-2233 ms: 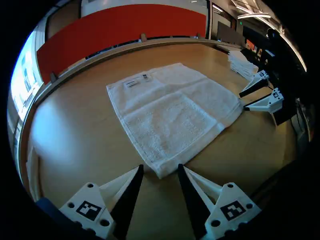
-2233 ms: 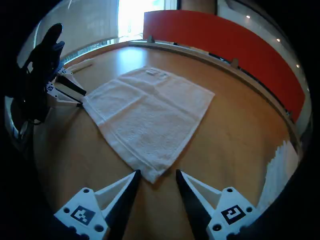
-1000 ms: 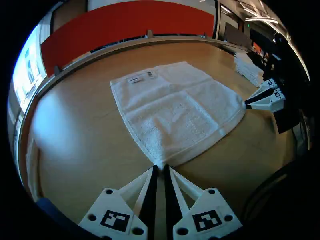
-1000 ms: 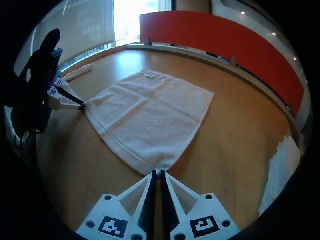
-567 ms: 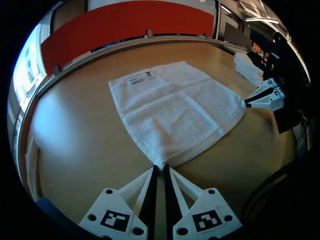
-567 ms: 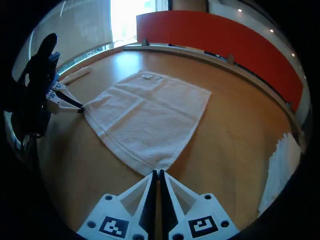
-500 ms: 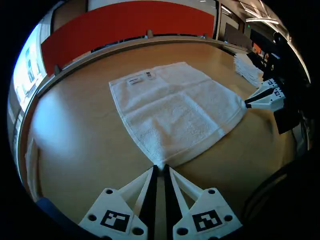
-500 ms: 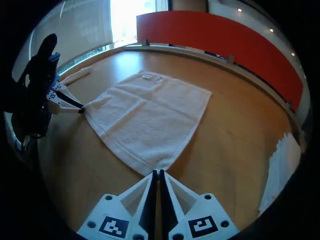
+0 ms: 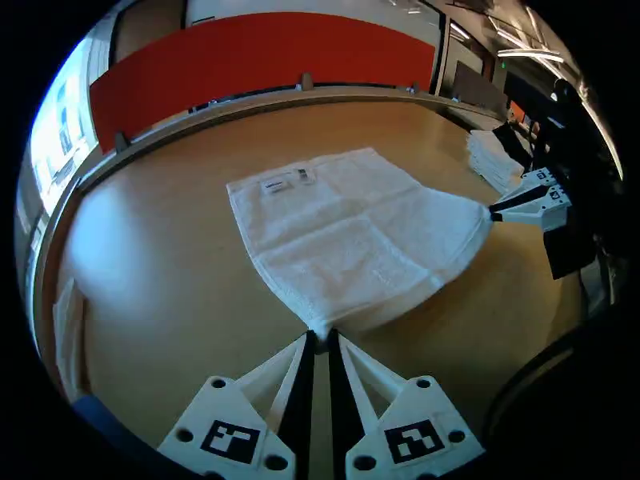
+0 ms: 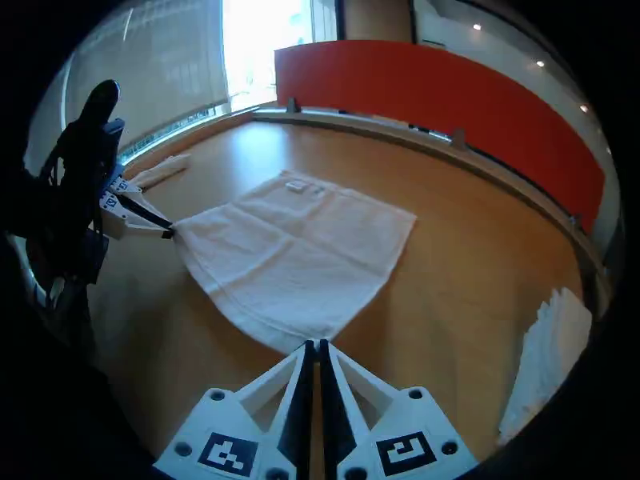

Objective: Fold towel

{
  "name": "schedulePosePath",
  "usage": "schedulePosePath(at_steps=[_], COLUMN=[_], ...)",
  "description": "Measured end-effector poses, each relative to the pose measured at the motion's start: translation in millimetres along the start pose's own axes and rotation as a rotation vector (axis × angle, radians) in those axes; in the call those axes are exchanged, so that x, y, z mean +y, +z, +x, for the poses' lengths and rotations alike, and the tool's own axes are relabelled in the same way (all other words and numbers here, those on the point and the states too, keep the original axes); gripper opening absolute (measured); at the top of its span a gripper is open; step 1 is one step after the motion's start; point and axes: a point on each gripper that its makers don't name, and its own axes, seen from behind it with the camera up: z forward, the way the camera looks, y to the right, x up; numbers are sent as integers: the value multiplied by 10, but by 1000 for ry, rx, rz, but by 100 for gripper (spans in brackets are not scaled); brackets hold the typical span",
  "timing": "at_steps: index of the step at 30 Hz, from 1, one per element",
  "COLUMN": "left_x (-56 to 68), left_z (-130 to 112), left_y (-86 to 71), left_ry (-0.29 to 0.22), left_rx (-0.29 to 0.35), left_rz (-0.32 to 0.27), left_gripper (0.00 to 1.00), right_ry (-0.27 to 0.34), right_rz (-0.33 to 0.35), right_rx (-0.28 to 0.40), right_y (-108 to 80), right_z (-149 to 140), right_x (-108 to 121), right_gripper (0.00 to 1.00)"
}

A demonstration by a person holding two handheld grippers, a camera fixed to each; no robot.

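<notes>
Wooden table (image 9: pixel 160 264) with one white towel (image 9: pixel 352 232) spread on it, one red panel (image 9: pixel 264 56) beyond the towel. At its left corner the left gripper (image 9: pixel 320 340), held low and level, is clamped on the cloth. At its right corner the right gripper (image 10: pixel 314 348) is clamped likewise. One stack (image 10: pixel 544 352) of folded cloths sits well right of the towel.

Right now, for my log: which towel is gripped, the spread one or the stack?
The spread towel: left tongs and right tongs each pinch a corner; the stack lies apart.
</notes>
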Motion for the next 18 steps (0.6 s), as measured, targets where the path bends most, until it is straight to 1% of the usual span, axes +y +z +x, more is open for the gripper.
schedulePosePath(at_steps=[5,11,18], left_x=[25,46,91], left_z=[76,164,235], left_y=[-131,-296,-478], left_ry=[-8,-14,-52], left_rx=[0,2,-5], left_rz=[-2,-5,-17], left_gripper=[12,12,12], right_ry=[-3,3,18], right_rz=[1,-1,-2], right_rx=[23,61,92], right_y=[-125,-321,-539], right_z=[138,333,491], right_x=[-21,-62,-104], right_gripper=[5,5,5])
